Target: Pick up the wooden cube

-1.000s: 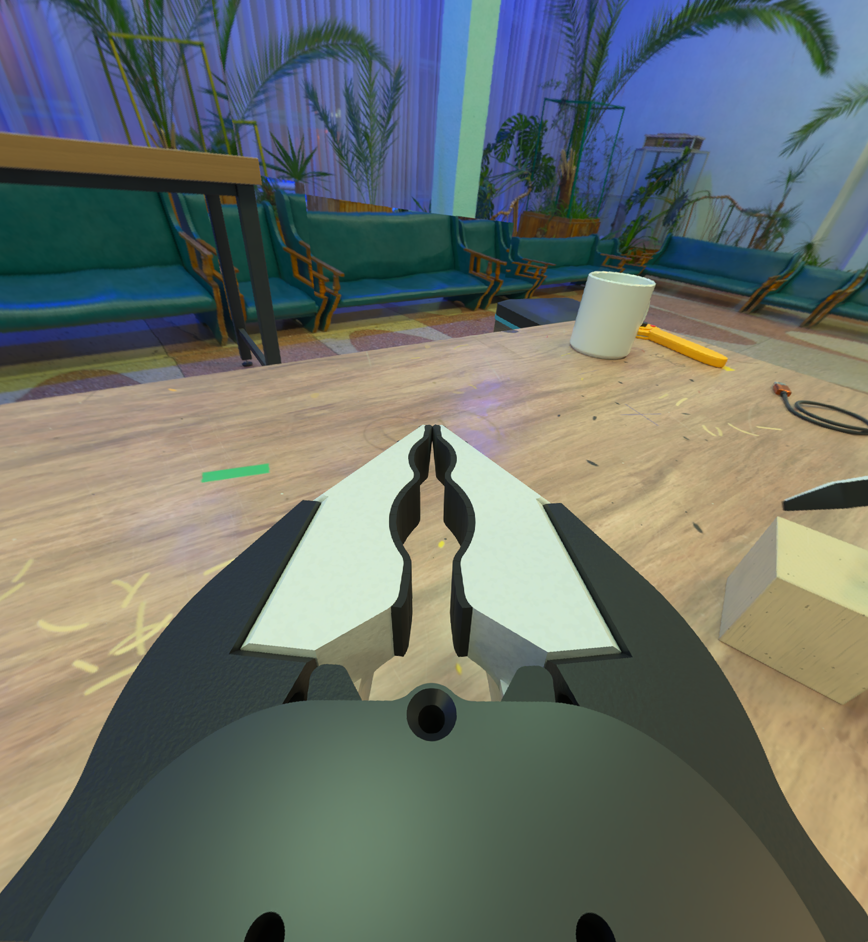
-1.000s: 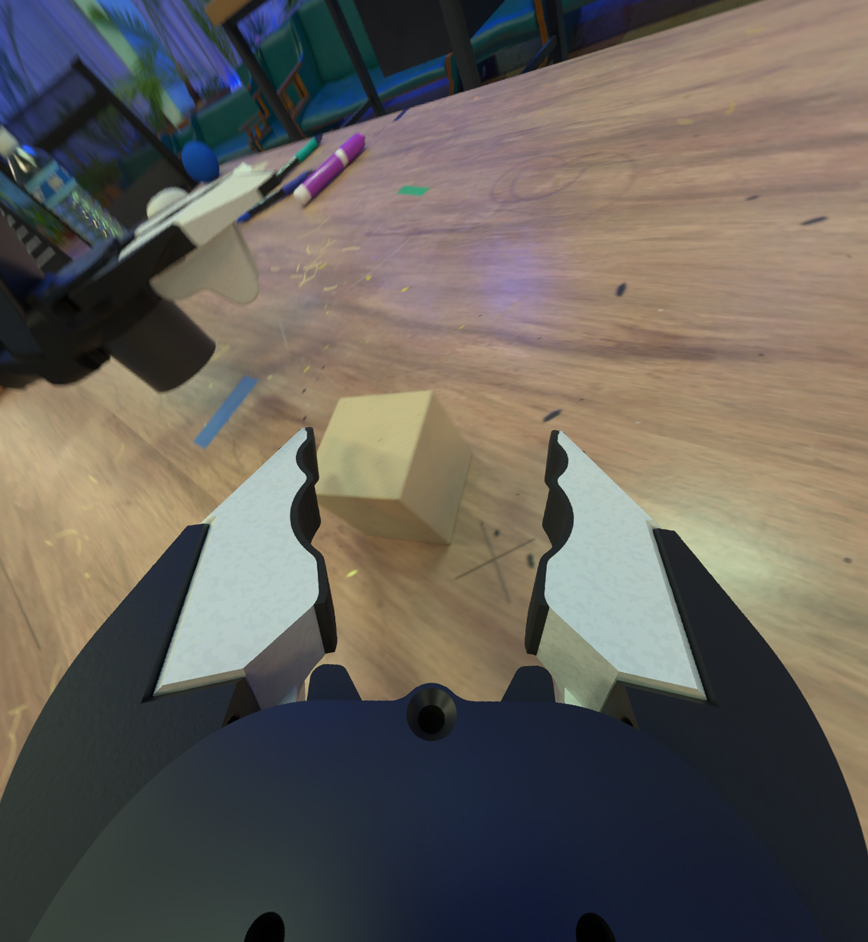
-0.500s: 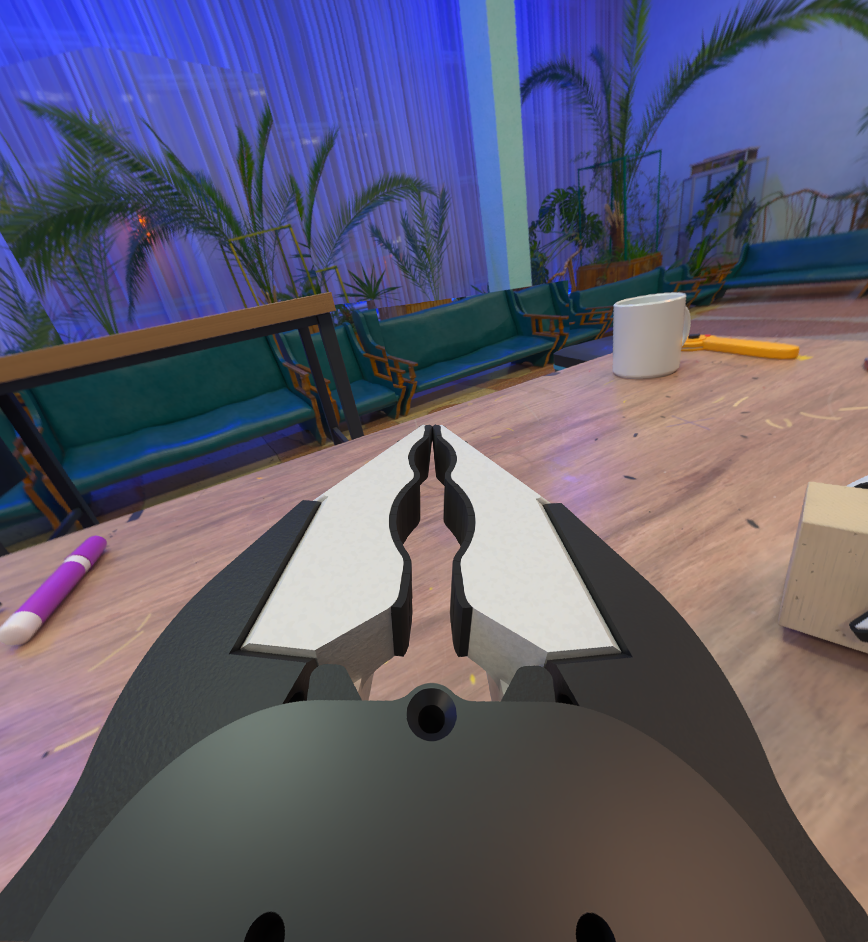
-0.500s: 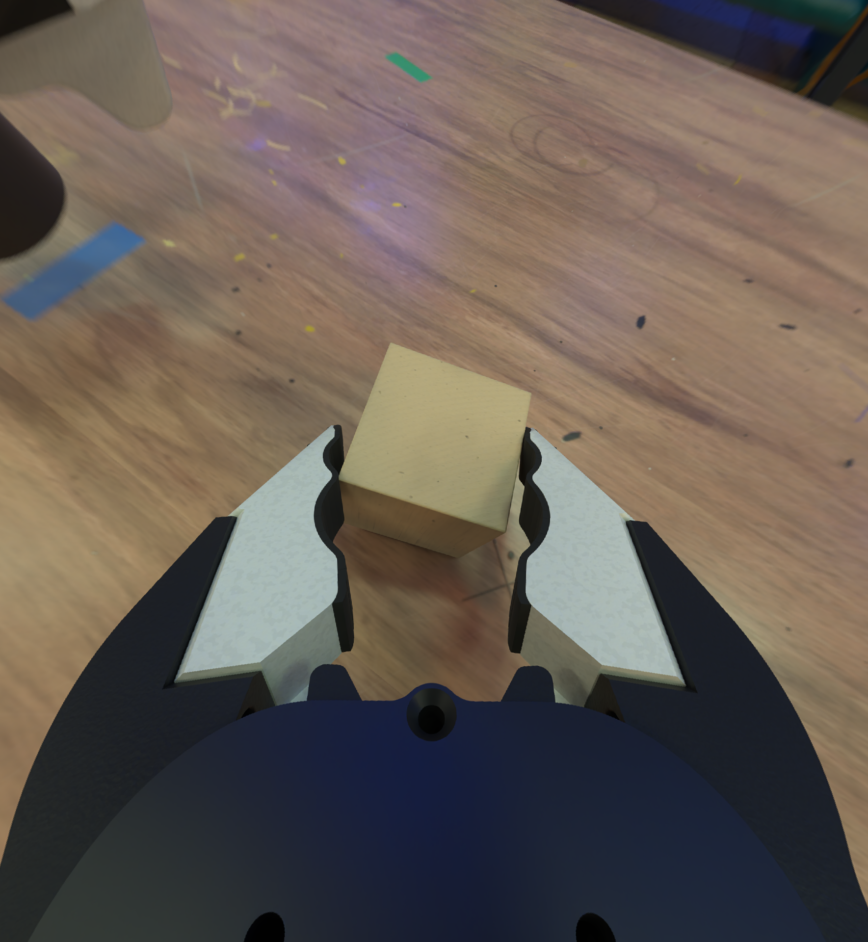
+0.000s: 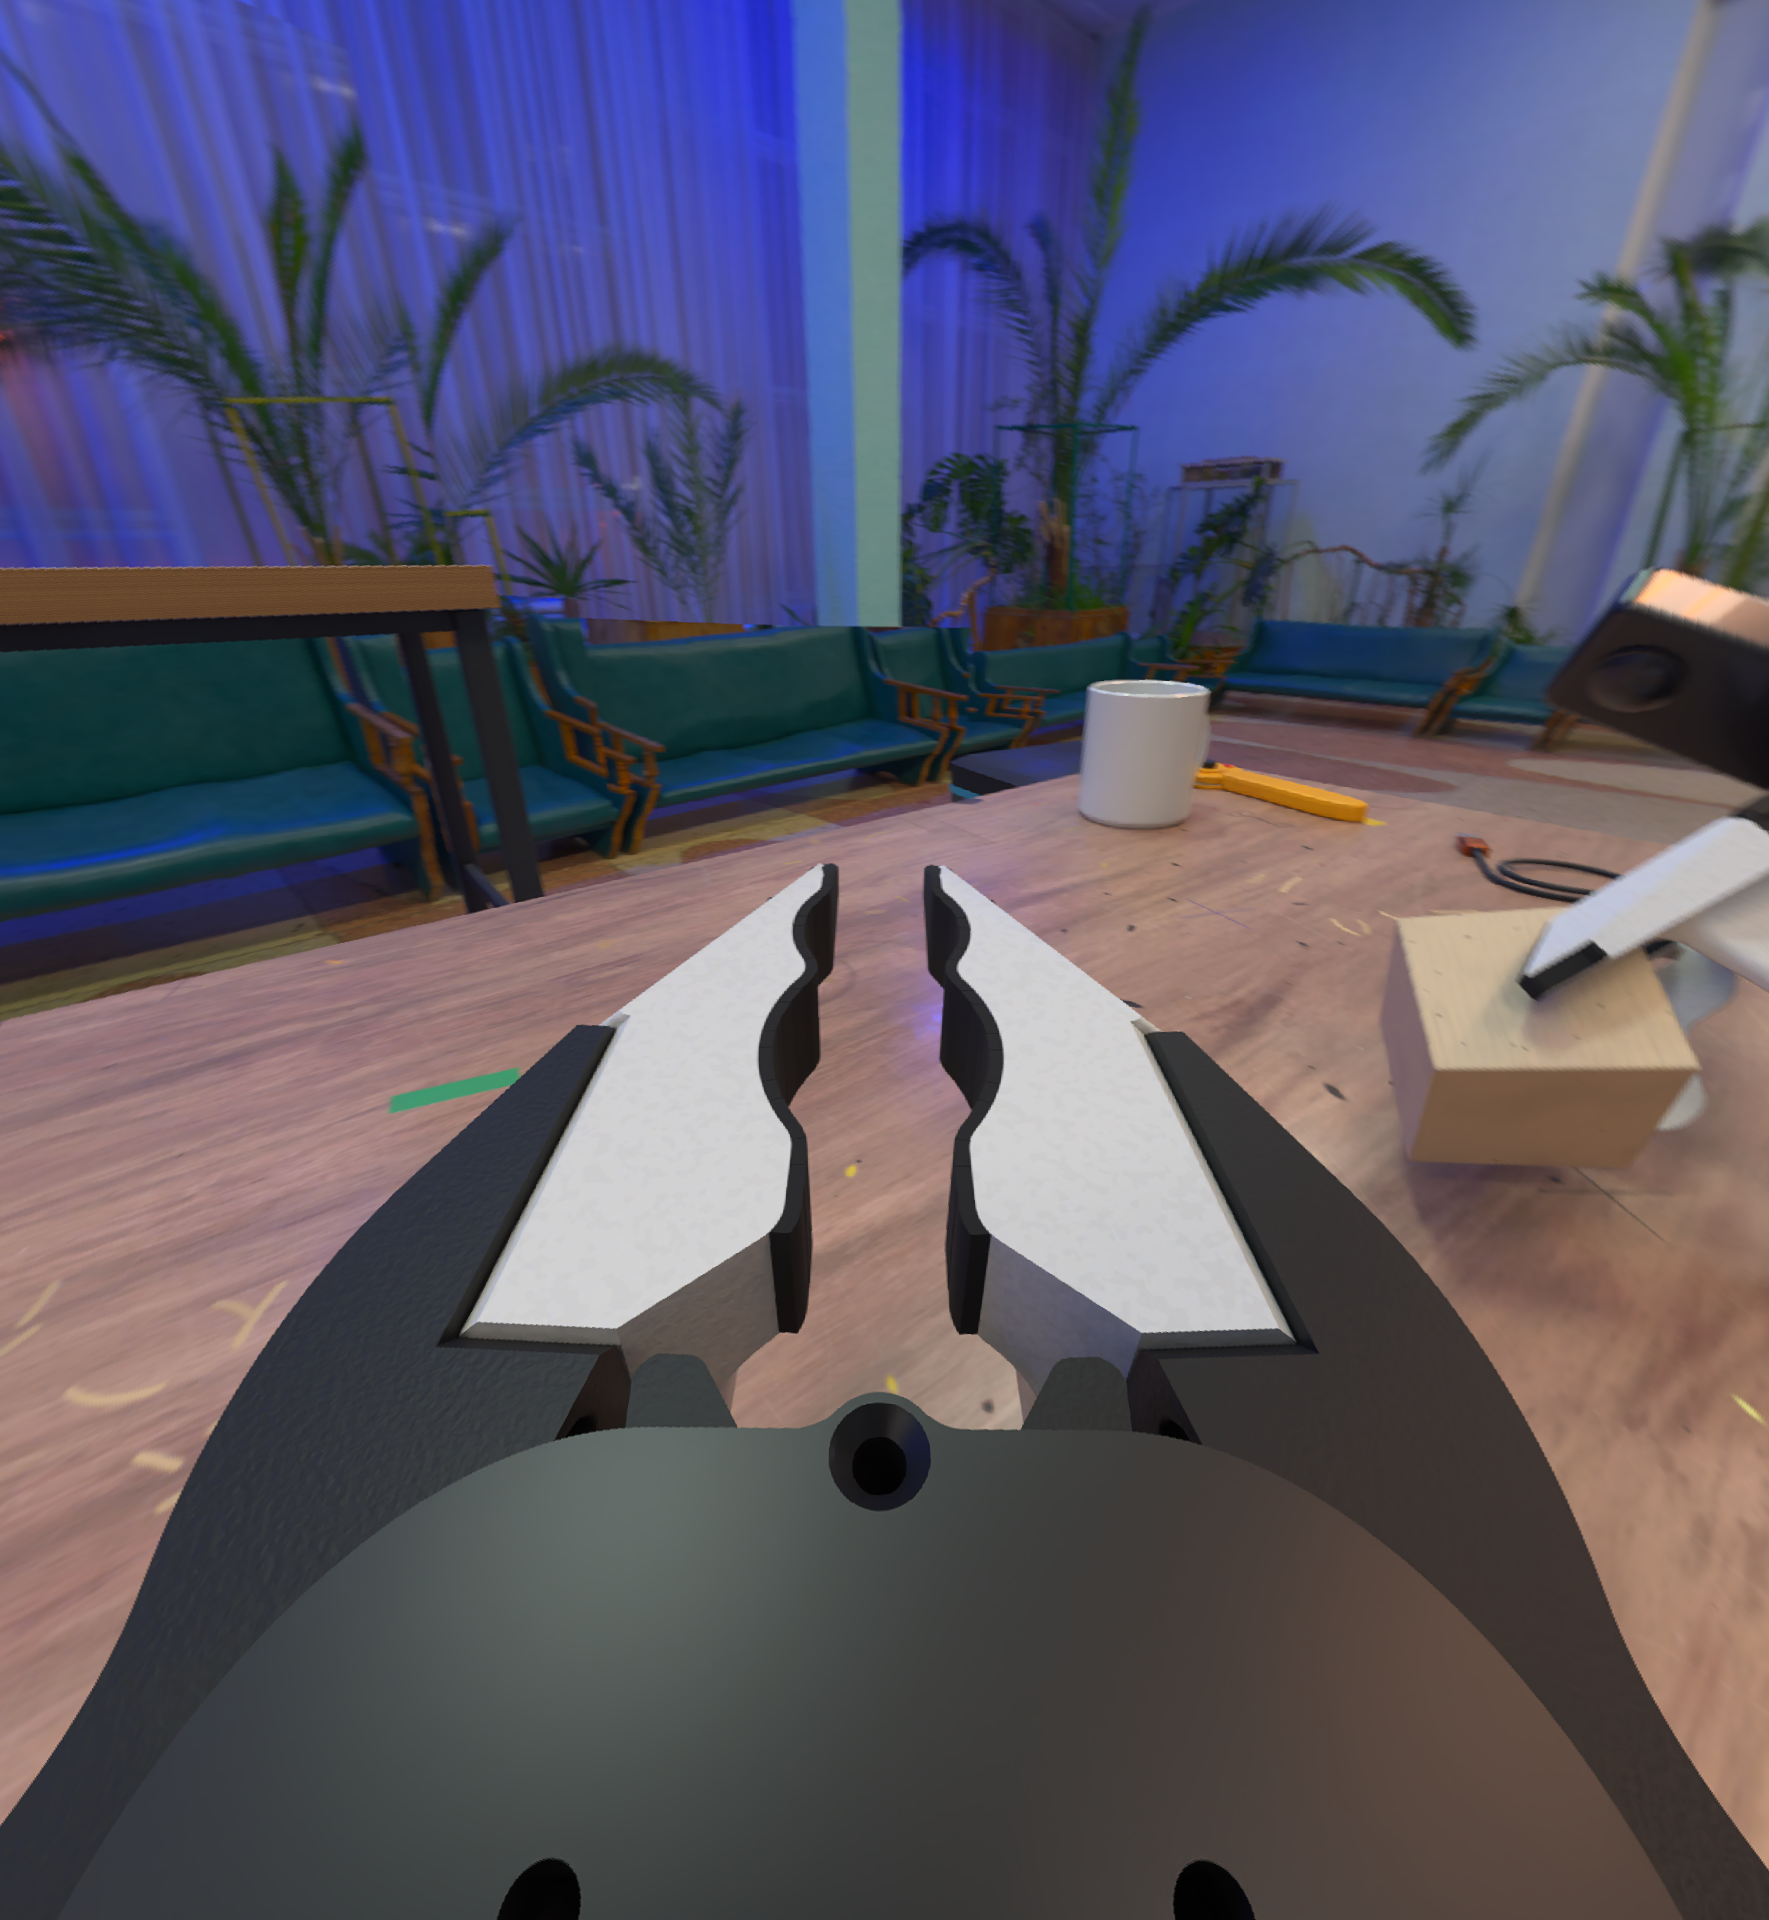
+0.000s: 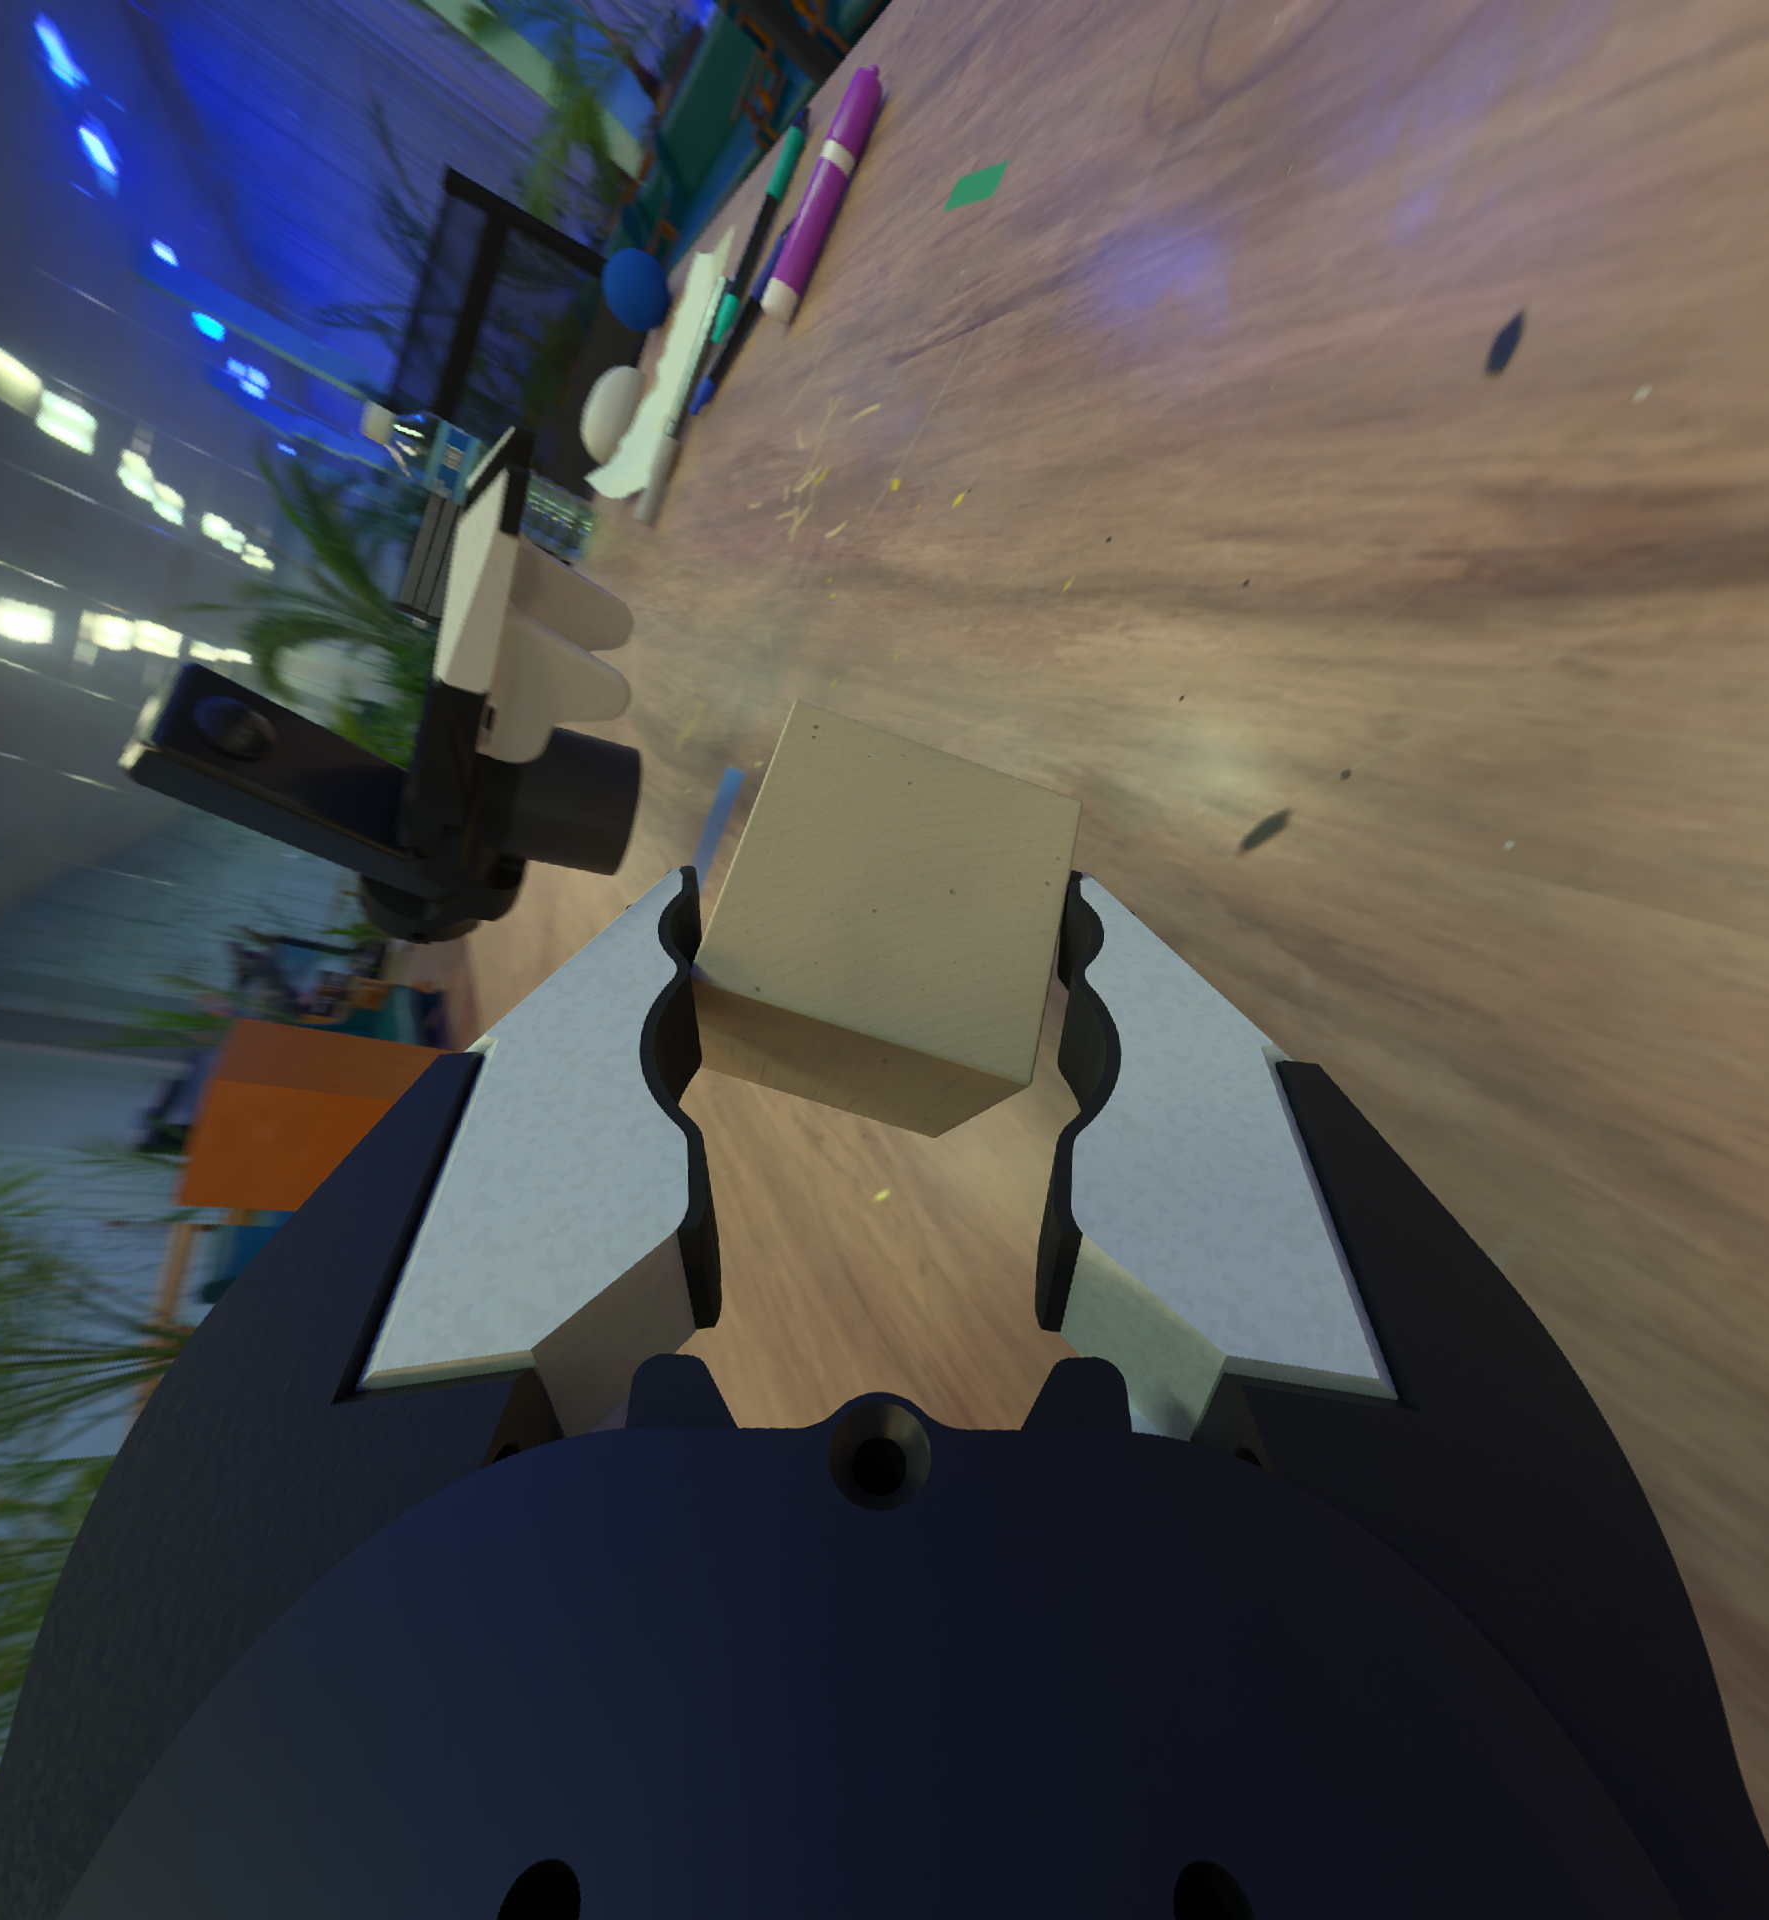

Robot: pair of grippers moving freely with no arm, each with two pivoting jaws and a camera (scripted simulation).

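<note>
Between the fingers: wooden cube (image 6: 885, 940) is gripped by right gripper (image 6: 880, 935), both pads pressed on opposite faces.
Cube look: pale beige wood, fine straight grain, a few tiny dark specks, sharp edges, lighter top face, darker shaded lower face.
Cube pose: tilted, one corner pointed down; table (image 6: 1379, 623) is seen under it (whether an edge touches the table cannot be told).
Cube from left wrist view: cube (image 5: 1524, 1049) is seen far right, with one white finger (image 5: 1649, 914) of the right gripper laid across its top.
Left gripper (image 5: 880, 883): fingers slightly parted, nothing held, set over bare table, well apart from cube.
Clutter: white mug (image 5: 1142, 753) and yellow tool (image 5: 1285, 795) are seen at the far edge; black cable (image 5: 1545, 878) near them; purple marker (image 6: 823, 192) is seen far off in right wrist view.
</note>
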